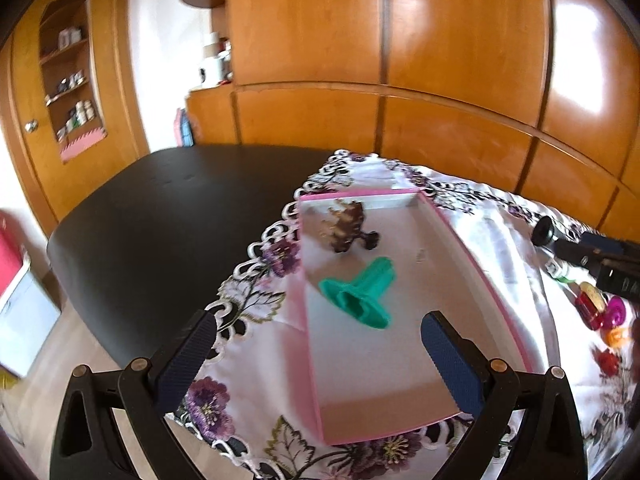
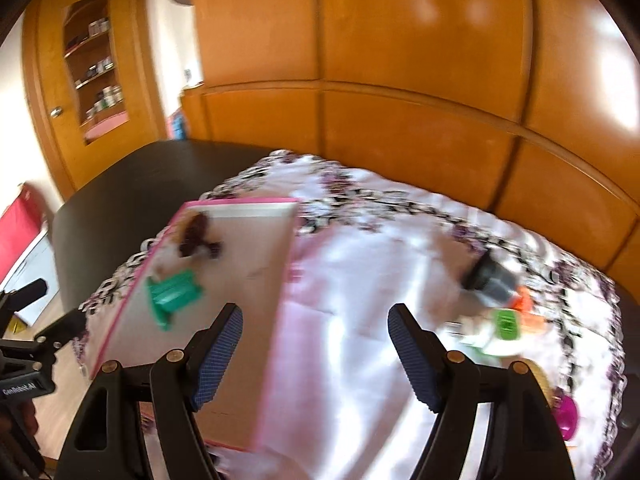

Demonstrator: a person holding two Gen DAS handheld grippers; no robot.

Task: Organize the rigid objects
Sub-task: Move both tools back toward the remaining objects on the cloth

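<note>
While the pink tray (image 1: 486, 280) already holds a green plastic piece (image 1: 360, 298) and a dark brown trinket (image 1: 346, 226), the things not yet sorted lie in a loose cluster on the flowered cloth (image 2: 360, 300), and that cluster decides the coming move. Seen along the right gripper (image 2: 316, 350), the pile sits at about two o'clock, off the outer side of its right finger: a black cylinder (image 2: 486, 276) farthest out, a green clip (image 2: 507, 322) and something orange just beside it, and a magenta piece (image 2: 566, 416) lower down at about four o'clock. The blur keeps me from naming them more closely. The black cylinder's long axis seems to run from ten o'clock to four o'clock, slantwise to the line of the fingers, so I judge the wrist would need to roll before closing across it.

The right gripper stands moderately wide with nothing between its pads, only bare cloth showing in the gap. The left gripper (image 1: 320, 360) is also spread wide and empty, hanging over the near end of the tray, with the green piece at twelve o'clock.

From the left wrist view the small red (image 1: 588, 308) and magenta bits lie far off at three o'clock, beyond the tray wall. The right hand is plainly nearer the pile, so the next pick looks to be its job, the tray lying at its ten o'clock for the drop.
</note>
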